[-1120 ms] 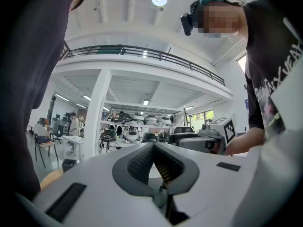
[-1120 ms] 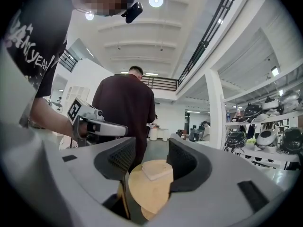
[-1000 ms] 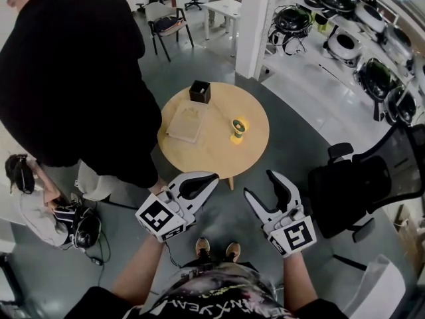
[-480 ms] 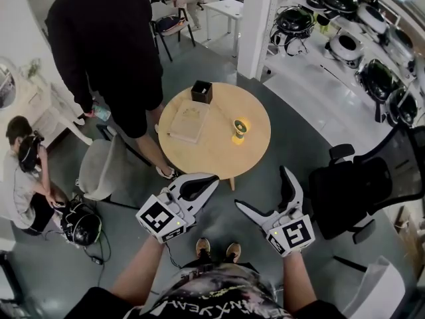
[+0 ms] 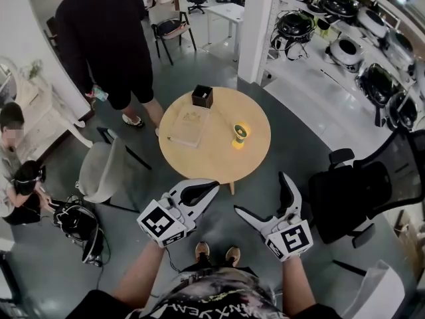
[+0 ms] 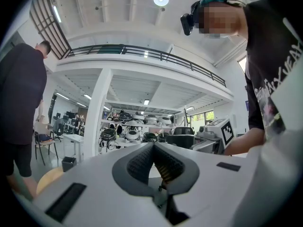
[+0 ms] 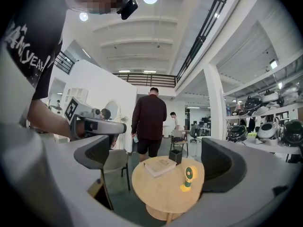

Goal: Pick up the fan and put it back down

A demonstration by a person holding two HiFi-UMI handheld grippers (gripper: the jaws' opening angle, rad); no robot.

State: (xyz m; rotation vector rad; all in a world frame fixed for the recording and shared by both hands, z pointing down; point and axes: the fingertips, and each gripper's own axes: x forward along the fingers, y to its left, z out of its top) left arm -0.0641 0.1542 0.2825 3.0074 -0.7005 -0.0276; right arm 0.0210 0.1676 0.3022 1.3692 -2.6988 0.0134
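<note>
Two grippers: held side by side near the person's body, both short of the table's near edge.
Left gripper [image 6: 153,145]: jaws brought together, ribbed pads meeting, nothing between them.
Right gripper [image 5: 260,193]: jaws have just been opening and stand wide apart, gripping nothing; the table shows through the gap, well beyond the pads.
Fan [image 5: 239,135]: small, yellow and green, upright on its base on the right part of the table top, well apart from both grippers.
Round wooden table [image 5: 212,158]: its bare near half lies between the grippers and the fan.
Book [image 5: 186,126]: flat on the table, left of the fan, apart from it.
Black box [image 5: 202,96]: at the table's far edge, just beyond the book.
Standing person in black [image 5: 109,38]: at the far left of the table, back turned.
Grey chair [image 5: 99,175]: on the floor left of the table, near the left gripper.
Black office chair [image 5: 358,191]: right of the right gripper.
White pillar [image 5: 255,25]: beyond the table, far right.
Seated person [image 5: 16,178]: at the left edge, low to the floor.
</note>
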